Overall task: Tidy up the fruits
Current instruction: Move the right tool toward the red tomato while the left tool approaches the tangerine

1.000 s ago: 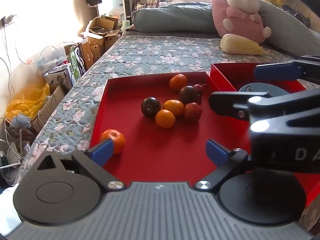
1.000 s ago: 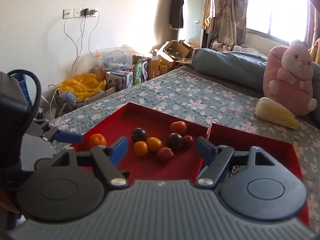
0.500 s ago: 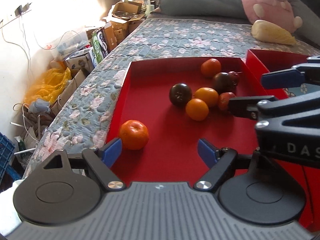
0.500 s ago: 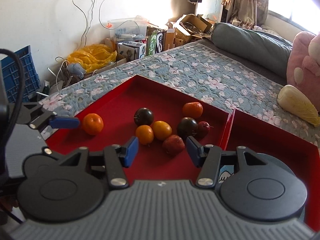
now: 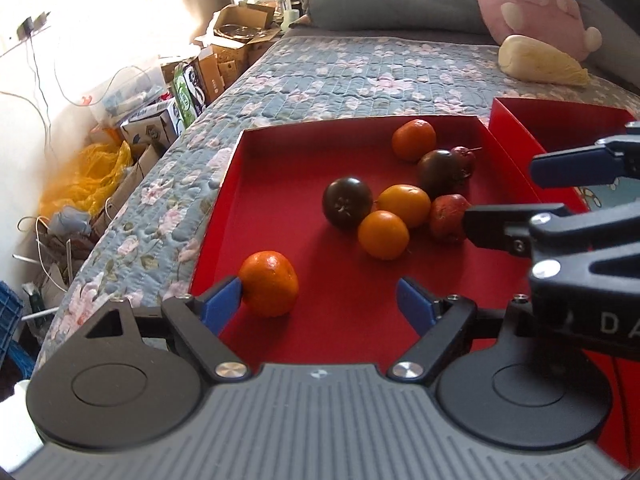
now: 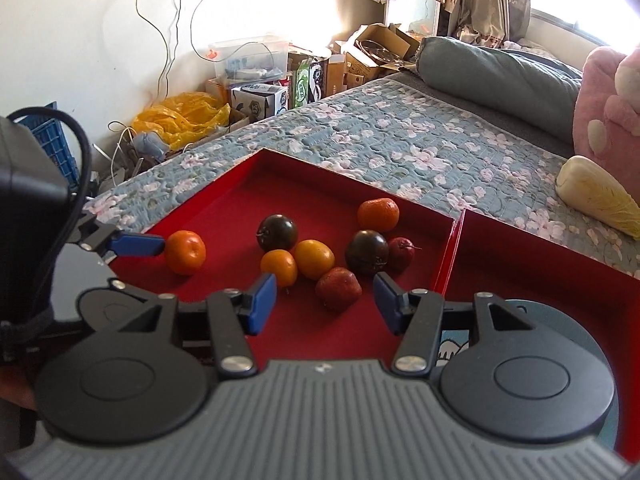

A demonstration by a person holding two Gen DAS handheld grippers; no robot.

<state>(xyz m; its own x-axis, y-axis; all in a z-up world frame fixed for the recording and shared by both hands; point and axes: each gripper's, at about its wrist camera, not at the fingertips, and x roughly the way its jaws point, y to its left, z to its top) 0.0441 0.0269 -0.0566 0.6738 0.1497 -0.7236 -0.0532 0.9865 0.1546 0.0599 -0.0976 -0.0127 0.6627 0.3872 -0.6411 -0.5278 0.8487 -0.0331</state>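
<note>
Orange-skinned mandarin (image 5: 269,283) lies alone near the front-left corner of the red tray (image 5: 280,152), apart from the fruit cluster (image 5: 400,200). Left gripper (image 5: 318,303) spread, nothing held, its left pad beside the mandarin. Right gripper (image 6: 324,300) likewise released, facing the red fruit (image 6: 338,289). Step judged: approach. Next: centre each fruit, then clench

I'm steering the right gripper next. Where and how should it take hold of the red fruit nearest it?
Grip the red fruit across its rounded sides, coming straight in from the near edge of the red tray. The right gripper is open and already lined up; other fruits crowd its far side.
</note>
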